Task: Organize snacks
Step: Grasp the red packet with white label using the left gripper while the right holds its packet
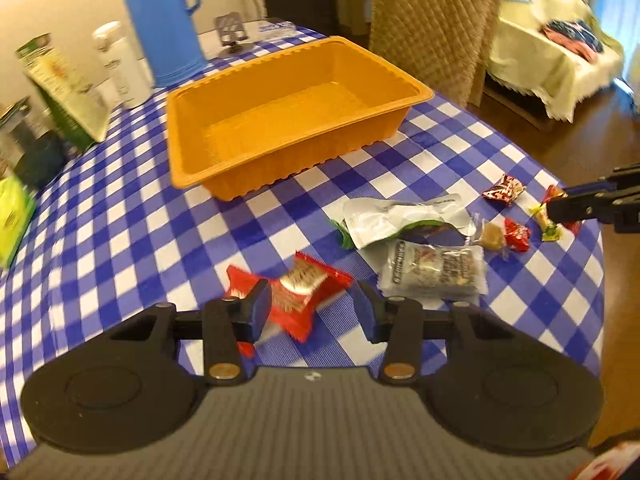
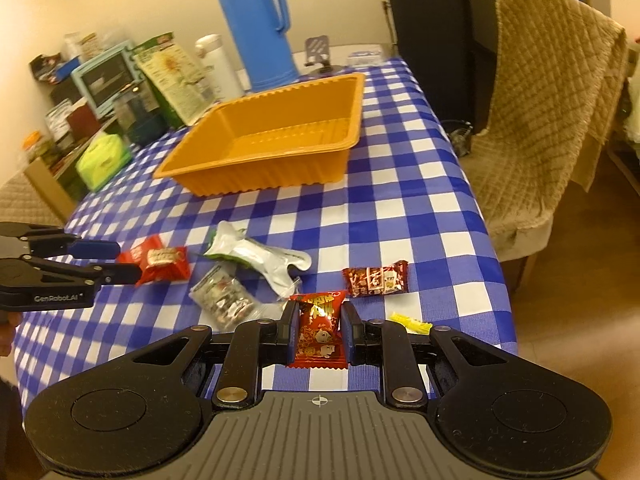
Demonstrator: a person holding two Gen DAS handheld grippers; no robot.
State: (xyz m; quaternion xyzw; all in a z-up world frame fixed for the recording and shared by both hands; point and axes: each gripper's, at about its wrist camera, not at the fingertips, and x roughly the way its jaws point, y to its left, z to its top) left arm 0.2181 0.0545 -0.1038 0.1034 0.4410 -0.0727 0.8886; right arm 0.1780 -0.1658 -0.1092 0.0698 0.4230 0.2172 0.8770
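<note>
Blue-checked tablecloth (image 2: 400, 200) carries an empty orange tray (image 2: 256, 168) and scattered snacks. Right gripper (image 2: 319, 334) pinches a red snack packet (image 2: 318, 336) tight. Left gripper (image 1: 312, 312) is partly spread around a red wrapped biscuit (image 1: 298, 284), its left pad touching it.

**Snack Tally: About Eight Loose, One Tray**

There is one orange tray (image 1: 280, 168). The snacks come to about eight:
- four red packets (image 1: 296, 292)
- one silver pouch (image 1: 400, 220)
- one clear-wrapped pack (image 1: 436, 272)
- one tan sweet (image 1: 491, 237)
- one yellow sweet (image 1: 549, 226)

The small ones lie at the blurred edge and may be miscounted. Beyond them stand one blue flask (image 1: 160, 20), one white bottle (image 1: 120, 64) and one covered chair (image 1: 432, 20).
</note>
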